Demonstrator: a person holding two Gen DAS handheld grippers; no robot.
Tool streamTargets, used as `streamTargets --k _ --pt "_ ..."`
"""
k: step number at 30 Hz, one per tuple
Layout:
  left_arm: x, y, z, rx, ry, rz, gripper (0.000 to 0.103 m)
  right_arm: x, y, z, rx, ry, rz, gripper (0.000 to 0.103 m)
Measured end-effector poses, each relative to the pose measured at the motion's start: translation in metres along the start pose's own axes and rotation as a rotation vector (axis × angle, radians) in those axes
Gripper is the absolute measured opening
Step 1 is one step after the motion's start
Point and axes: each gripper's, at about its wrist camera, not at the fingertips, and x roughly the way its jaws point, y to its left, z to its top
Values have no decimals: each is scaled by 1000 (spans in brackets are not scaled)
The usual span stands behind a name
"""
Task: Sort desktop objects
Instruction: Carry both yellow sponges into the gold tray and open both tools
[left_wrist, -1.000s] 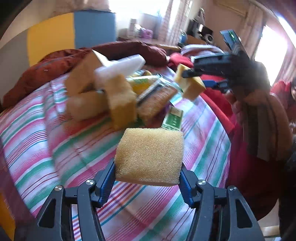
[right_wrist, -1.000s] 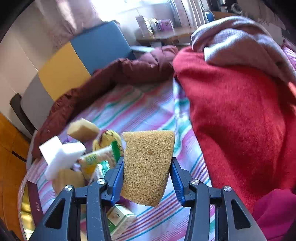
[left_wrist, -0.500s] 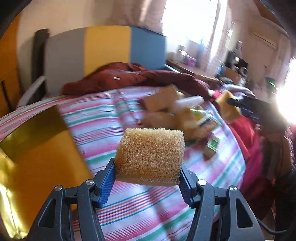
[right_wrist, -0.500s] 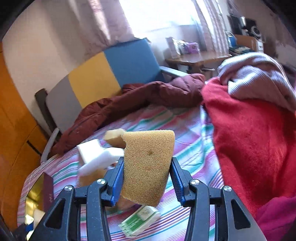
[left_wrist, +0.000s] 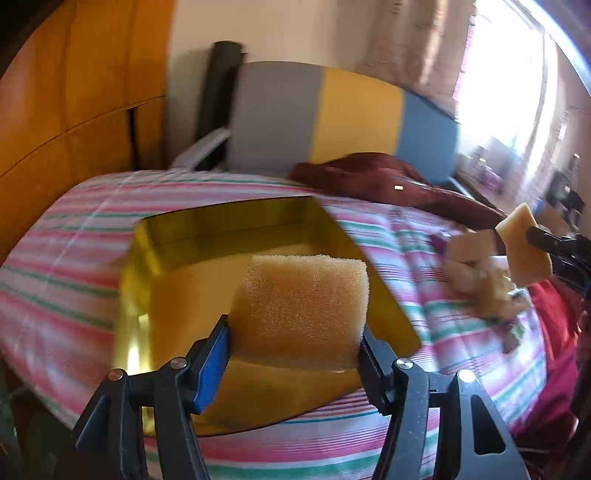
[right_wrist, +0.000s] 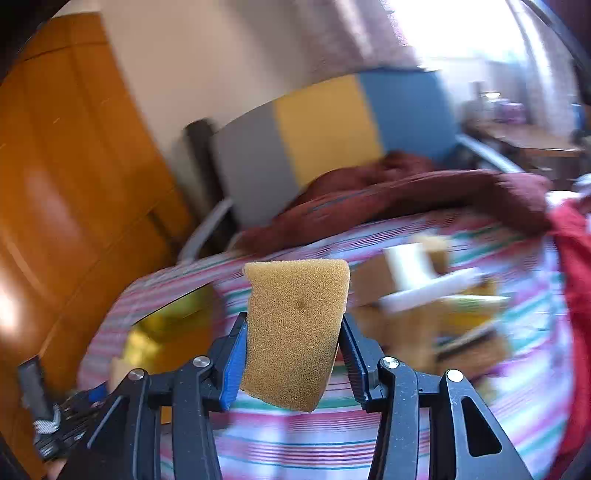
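My left gripper (left_wrist: 293, 350) is shut on a yellow sponge block (left_wrist: 301, 306), held in the air just above a shallow gold box (left_wrist: 207, 236) that lies open on the striped bedspread. My right gripper (right_wrist: 291, 354) is shut on a second, tapered yellow sponge (right_wrist: 295, 332); in the left wrist view that sponge (left_wrist: 524, 247) and its gripper hang at the right edge. A blurred pile of sponges, white blocks and packets (right_wrist: 428, 306) sits right of the right gripper. The gold box (right_wrist: 166, 325) lies to its lower left.
The striped bedspread (left_wrist: 74, 251) covers the bed. A dark red jacket (left_wrist: 388, 181) lies at the far side before a grey, yellow and blue headboard (left_wrist: 332, 114). A red blanket (right_wrist: 576, 280) is at the right, an orange wardrobe (right_wrist: 66, 184) at the left.
Both grippers swung left, away from the pile, each still holding its sponge. The gold box has come under the left gripper and into the right wrist view.
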Motion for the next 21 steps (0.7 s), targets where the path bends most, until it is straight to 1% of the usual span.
streamTargets --k 2,6,10,12,15,17,19,21 --pt "-1 15 -5 -29 7 40 64 19 29 -6 -35 44 64 48" --pt "1 38 -12 -73 21 94 65 57 82 -20 -94 133 169 48" --pt "5 54 -15 -101 22 130 65 93 123 -37 -134 228 243 48" --pt "5 62 -18 -114 26 146 65 107 141 -49 -153 269 266 48" --pt "8 70 -22 -138 52 171 67 126 157 -62 -146 326 300 48" --pt "8 75 -25 -159 61 174 69 139 166 -67 -144 356 308 50" --pt "5 79 -27 -174 59 176 72 148 172 -71 -142 387 320 51" --pt "2 82 -30 -182 54 180 78 158 179 -76 -137 420 345 53"
